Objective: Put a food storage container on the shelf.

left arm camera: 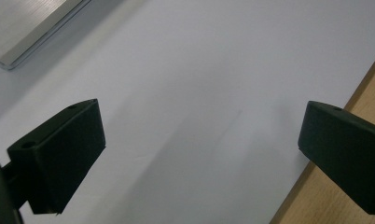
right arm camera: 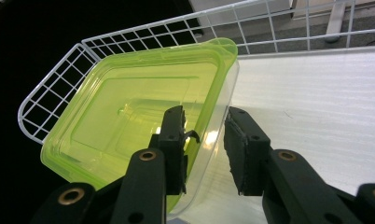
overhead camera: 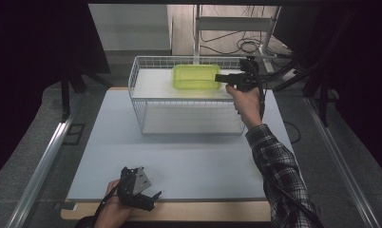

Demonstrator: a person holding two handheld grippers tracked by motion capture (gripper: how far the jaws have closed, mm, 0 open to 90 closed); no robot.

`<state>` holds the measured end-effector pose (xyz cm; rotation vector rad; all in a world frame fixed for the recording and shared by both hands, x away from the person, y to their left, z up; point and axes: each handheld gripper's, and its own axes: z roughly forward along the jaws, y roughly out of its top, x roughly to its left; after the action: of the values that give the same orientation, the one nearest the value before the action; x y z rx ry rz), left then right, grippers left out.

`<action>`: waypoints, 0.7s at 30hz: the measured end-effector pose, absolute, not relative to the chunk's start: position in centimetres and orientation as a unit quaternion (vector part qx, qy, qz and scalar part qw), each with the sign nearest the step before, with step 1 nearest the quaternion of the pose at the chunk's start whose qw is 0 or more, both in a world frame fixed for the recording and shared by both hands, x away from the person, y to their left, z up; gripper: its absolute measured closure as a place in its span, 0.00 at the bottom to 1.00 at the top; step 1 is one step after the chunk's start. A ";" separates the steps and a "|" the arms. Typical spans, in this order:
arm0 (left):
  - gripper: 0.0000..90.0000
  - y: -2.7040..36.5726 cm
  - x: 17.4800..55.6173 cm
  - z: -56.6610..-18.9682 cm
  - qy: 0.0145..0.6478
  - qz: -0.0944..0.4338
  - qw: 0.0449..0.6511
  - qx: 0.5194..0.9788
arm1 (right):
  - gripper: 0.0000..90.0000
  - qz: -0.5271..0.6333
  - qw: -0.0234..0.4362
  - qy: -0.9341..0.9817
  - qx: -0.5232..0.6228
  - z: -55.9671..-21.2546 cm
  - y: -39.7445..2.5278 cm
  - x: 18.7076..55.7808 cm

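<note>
Here the right gripper (right arm camera: pixel 205 144) has its two black jaws set astride the near wall of the yellow-green plastic container (right arm camera: pixel 129 116), one jaw inside the tub and the other outside. A narrow gap shows between the outer jaw and the clear wall, so I cannot tell whether the wall is pinched or merely straddled; I judge the jaws partly parted, either about to close or just let go. The container sits on the upper shelf of the white wire rack (overhead camera: pixel 137 76), toward its back, near the wire rail (right arm camera: pixel 50 84); in the high view it lies just left of the right gripper (overhead camera: pixel 225 78), which the person's right hand (overhead camera: pixel 248 102) holds over the shelf's right end.

To do this step well, the grip should bite low enough on the wall that the thin plastic does not flex and slip, and the wrist should stay level so the tub does not tip. Any travel should clear the rail rather than drag against it.

The left gripper (left arm camera: pixel 199 140) has its jaws wide apart with nothing between them, resting over the white tabletop (left arm camera: pixel 213 65) at the near edge, well apart from the rack.
</note>
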<state>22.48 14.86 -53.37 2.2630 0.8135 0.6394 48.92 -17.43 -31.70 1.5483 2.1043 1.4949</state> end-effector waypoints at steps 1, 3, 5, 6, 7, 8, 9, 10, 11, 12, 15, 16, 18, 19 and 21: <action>0.01 14.9 22.5 -53.4 0.310 0.243 0.321 0.861 | 0.75 0.496 0.066 0.698 0.513 -31.7 -17.4 48.9; 0.01 14.9 22.5 -53.4 0.309 0.243 0.320 0.862 | 0.74 0.495 0.065 0.699 0.512 -31.8 -17.4 49.0; 0.01 14.8 22.5 -53.4 0.309 0.243 0.320 0.862 | 0.72 0.494 0.066 0.699 0.512 -31.8 -17.3 49.1; 0.01 14.8 22.5 -53.4 0.308 0.243 0.320 0.862 | 0.72 0.492 0.069 0.702 0.511 -31.8 -17.2 49.1; 0.01 14.8 22.5 -53.4 0.308 0.243 0.320 0.862 | 0.70 0.492 0.068 0.702 0.511 -31.8 -17.2 49.2; 0.01 14.8 22.5 -53.4 0.308 0.243 0.319 0.863 | 0.68 0.489 0.073 0.702 0.512 -31.8 -17.2 49.2; 0.01 14.8 22.5 -53.4 0.308 0.243 0.319 0.863 | 0.68 0.489 0.073 0.702 0.512 -31.8 -17.2 49.2; 0.01 14.8 22.5 -53.4 0.308 0.242 0.319 0.863 | 0.67 0.482 0.092 0.710 0.505 -31.7 -17.1 49.2; 0.00 14.8 22.5 -53.4 0.308 0.242 0.319 0.863 | 0.67 0.480 0.094 0.712 0.505 -31.6 -17.1 49.2; 0.01 14.8 22.5 -53.4 0.308 0.242 0.319 0.863 | 0.66 0.478 0.096 0.713 0.504 -31.6 -17.0 49.1; 0.00 14.8 22.5 -53.4 0.307 0.242 0.318 0.863 | 0.65 0.475 0.104 0.716 0.501 -31.5 -16.9 49.1; 0.00 14.8 22.5 -53.4 0.307 0.243 0.318 0.864 | 0.65 0.473 0.112 0.718 0.499 -31.5 -16.8 49.1; 0.00 14.8 22.5 -53.4 0.308 0.242 0.318 0.863 | 0.63 0.472 0.113 0.718 0.499 -31.5 -16.8 49.1; 0.01 14.8 22.5 -53.4 0.308 0.242 0.318 0.863 | 0.63 0.472 0.113 0.718 0.499 -31.5 -16.8 49.1; 0.01 14.8 22.5 -53.4 0.310 0.241 0.318 0.863 | 0.61 0.472 0.113 0.718 0.499 -31.5 -16.8 49.1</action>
<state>22.47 14.82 -53.39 2.2706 0.8143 0.6346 49.10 -16.79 -31.49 1.4634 2.1060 1.3850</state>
